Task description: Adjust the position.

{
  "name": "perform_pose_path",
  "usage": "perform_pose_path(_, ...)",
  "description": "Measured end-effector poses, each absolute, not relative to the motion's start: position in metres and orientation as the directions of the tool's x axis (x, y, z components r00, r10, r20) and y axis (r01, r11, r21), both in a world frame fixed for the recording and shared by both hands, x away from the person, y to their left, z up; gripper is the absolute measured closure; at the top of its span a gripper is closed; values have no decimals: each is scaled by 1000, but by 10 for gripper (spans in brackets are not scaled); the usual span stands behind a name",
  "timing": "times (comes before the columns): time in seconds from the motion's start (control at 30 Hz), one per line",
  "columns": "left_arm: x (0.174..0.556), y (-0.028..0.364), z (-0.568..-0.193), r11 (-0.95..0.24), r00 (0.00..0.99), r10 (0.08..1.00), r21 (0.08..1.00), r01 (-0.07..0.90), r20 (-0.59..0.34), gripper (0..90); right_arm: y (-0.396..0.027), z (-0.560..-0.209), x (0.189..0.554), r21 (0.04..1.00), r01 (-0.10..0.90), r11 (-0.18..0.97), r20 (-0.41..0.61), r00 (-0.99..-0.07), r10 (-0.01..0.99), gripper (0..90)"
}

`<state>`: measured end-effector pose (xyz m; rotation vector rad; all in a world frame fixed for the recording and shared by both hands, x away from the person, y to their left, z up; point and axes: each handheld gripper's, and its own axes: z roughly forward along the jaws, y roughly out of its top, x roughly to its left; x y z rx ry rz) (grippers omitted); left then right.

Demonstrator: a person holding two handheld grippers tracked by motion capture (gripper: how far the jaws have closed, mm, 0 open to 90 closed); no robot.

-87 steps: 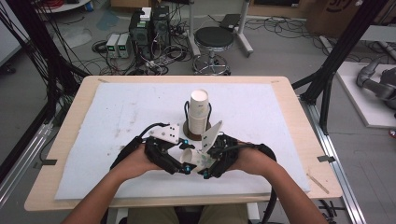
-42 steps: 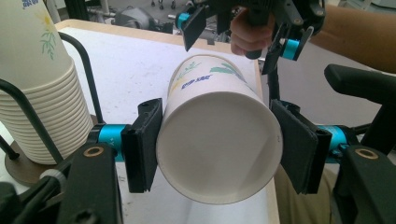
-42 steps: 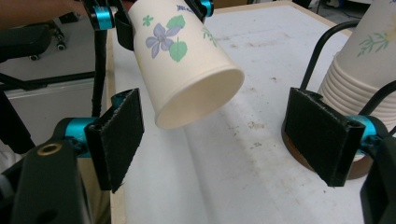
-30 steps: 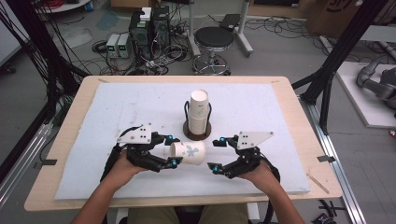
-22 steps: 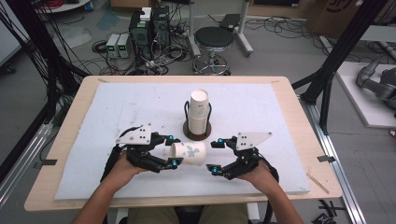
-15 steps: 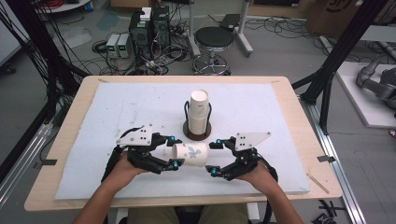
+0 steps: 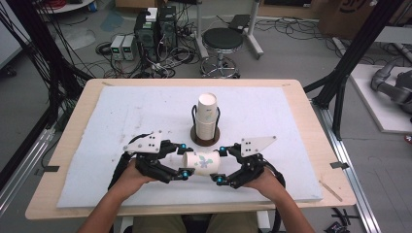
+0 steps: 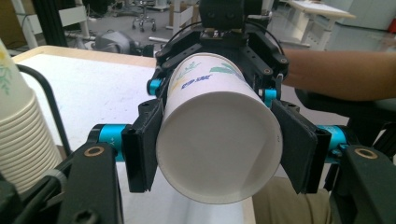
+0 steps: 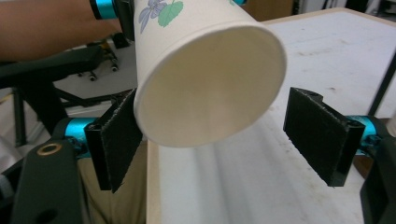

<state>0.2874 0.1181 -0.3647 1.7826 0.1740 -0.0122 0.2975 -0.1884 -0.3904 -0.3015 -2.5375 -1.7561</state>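
Note:
A white paper cup (image 7: pixel 201 162) with a leaf print lies sideways just above the white mat, held at its base end by my left gripper (image 7: pixel 183 161). In the left gripper view the cup's closed base (image 8: pixel 219 154) faces the camera, and both pads press its sides. My right gripper (image 7: pixel 220 165) stands open around the cup's mouth end. In the right gripper view the open mouth (image 9: pixel 210 79) sits between the jaws of that gripper (image 9: pixel 219 130). The left pad (image 9: pixel 119 135) is close to the rim and the right pad (image 9: pixel 317 135) is well apart.
A stack of paper cups (image 7: pixel 207 114) stands upright in a black wire holder on a round dark base (image 7: pixel 205 137) at mid-table, just behind the grippers. The same stack (image 8: pixel 18 135) shows at the left of the left gripper view. The white mat (image 7: pixel 291 121) covers the wooden table.
My right gripper has slid left toward the cup until its open jaws flank the mouth. The left gripper has kept the cup almost still.

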Motion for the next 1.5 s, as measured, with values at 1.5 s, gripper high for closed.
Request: perform_pose_path(1.5,284,122,-353,-368,977,194,916,160,-92,133,-178,-353,305,827,74,558,43,-997,69,341)
